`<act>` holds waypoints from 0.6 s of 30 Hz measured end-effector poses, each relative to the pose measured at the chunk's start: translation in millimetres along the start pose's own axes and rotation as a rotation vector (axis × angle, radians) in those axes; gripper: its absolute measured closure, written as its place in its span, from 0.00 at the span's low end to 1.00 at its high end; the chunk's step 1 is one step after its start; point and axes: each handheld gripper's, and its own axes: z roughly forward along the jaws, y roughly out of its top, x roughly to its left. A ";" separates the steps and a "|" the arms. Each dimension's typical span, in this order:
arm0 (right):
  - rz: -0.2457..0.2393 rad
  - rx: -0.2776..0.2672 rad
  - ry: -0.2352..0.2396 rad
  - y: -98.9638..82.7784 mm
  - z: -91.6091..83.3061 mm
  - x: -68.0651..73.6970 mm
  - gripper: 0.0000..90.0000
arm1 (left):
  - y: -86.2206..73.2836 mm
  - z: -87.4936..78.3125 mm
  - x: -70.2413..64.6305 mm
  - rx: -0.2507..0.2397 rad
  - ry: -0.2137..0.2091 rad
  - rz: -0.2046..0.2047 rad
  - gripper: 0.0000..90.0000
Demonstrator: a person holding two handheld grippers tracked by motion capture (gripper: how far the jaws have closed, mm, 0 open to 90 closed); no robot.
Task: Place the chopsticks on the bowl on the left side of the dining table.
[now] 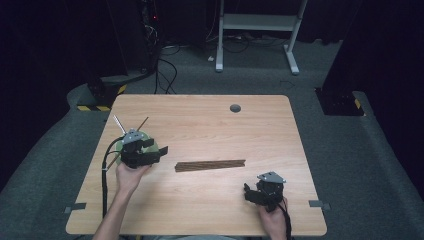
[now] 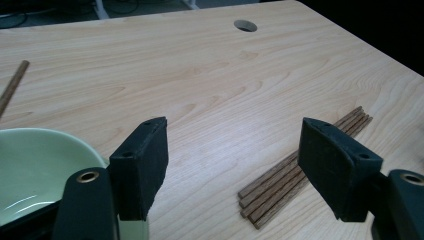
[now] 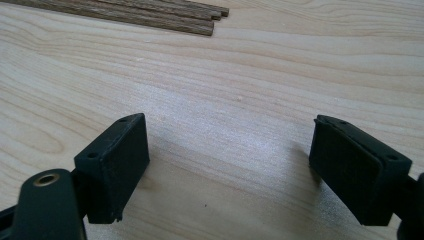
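Right now my left gripper [image 1: 159,148] hovers by the green bowl [image 2: 35,170], fingers [image 2: 142,165] spread and empty. Chopsticks [image 1: 210,165] lie mid-table [image 1: 200,120], long axis crosswise, seemingly nearer this hand. My right gripper [image 1: 246,190] rests with fingers [image 3: 117,165] spread, empty.

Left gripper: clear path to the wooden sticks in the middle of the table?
Probably yes. The left gripper is open with nothing between its jaws, and bare table lies between it and the wooden sticks. The green bowl sits off to the side.
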 end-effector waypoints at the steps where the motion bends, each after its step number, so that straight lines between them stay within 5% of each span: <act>1: 0.000 0.000 0.000 0.0 0.0 0.0 0.18 | 0.4 1.3 -1.3 0.001 -0.003 0.003 0.32; 18: 0.000 0.000 0.000 0.0 0.0 0.0 0.18 | 11.4 28.5 -29.2 0.040 -0.075 0.055 0.31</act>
